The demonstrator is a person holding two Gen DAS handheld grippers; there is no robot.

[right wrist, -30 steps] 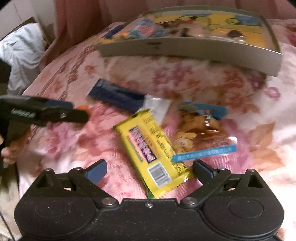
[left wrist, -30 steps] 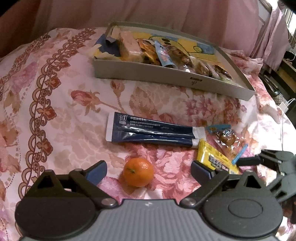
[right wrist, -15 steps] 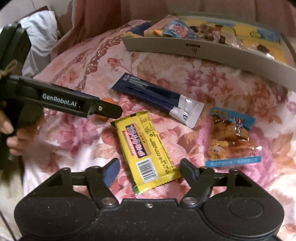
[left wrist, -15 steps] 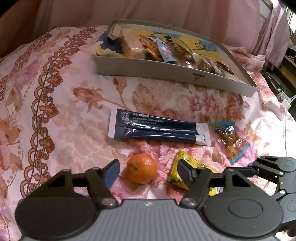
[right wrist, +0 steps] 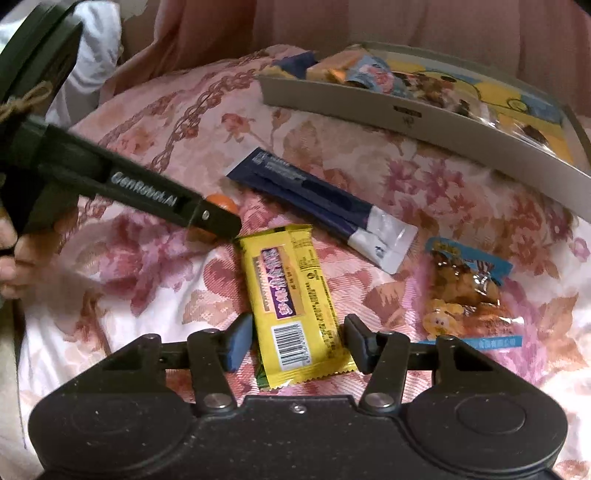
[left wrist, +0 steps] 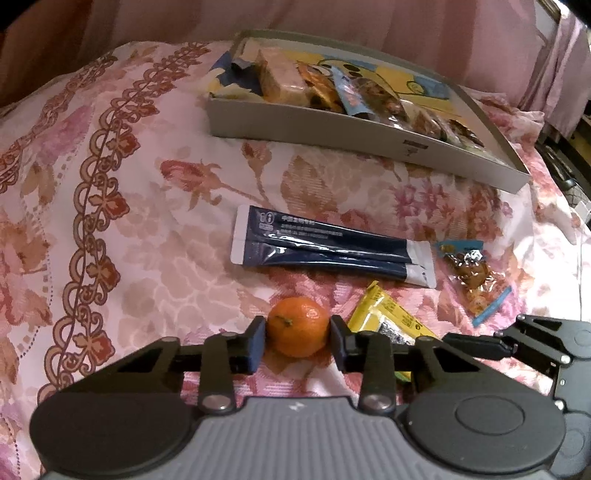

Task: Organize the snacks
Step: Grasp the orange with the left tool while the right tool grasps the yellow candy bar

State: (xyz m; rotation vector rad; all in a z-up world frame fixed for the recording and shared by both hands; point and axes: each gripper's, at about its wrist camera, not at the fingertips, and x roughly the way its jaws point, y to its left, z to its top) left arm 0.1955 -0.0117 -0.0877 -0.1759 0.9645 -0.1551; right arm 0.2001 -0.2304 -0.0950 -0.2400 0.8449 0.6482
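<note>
Left gripper (left wrist: 297,336) is pinched on the little orange (left wrist: 298,326), which sits on the bed (left wrist: 110,206). Right gripper (right wrist: 297,343) has one finger on each side of the yellow snack bar (right wrist: 295,302); I cannot tell if it squeezes yet. Pink curtains (left wrist: 332,22) hang behind the flowery bed. Farther back on it lies a big grey box (left wrist: 369,136) full of snacks. Nearer lie a dark blue packet (left wrist: 325,251) and a small clear snack bag (right wrist: 469,291).
</note>
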